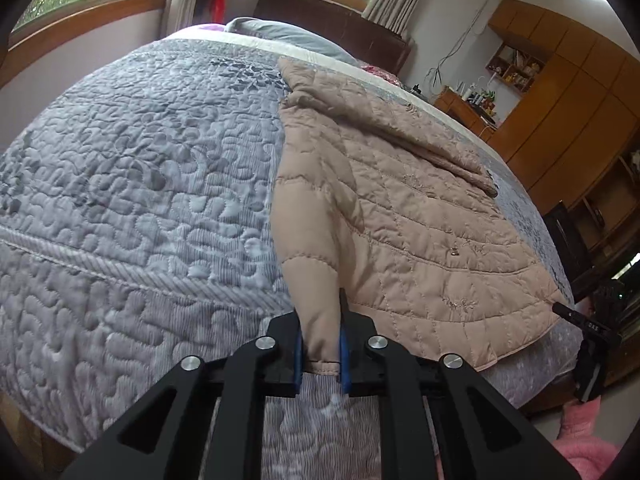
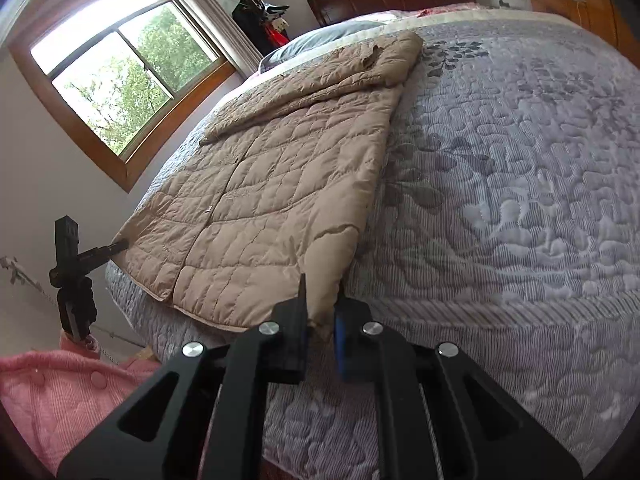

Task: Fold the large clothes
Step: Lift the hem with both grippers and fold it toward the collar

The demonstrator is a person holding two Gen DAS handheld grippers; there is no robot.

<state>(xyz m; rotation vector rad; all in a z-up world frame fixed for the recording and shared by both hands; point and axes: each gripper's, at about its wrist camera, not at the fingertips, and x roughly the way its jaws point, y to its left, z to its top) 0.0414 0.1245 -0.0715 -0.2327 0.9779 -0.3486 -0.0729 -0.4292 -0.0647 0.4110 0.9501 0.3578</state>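
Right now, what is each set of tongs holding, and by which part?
Both grip the beige quilted coat on the bedspread at its near hem: the left tongs pinch one hem corner, the right tongs the opposite hem corner.

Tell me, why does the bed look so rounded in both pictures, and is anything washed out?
Left wrist view: fisheye bulges the bedspread, corners dark. Right wrist view: same bulge around the beige jacket; the window is glared white at its top.

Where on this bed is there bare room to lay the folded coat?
The grey bedspread is bare on the side of the tan coat away from the window, from foot edge to pillow. The window side is crowded: the coat reaches nearly to the bed's edge.
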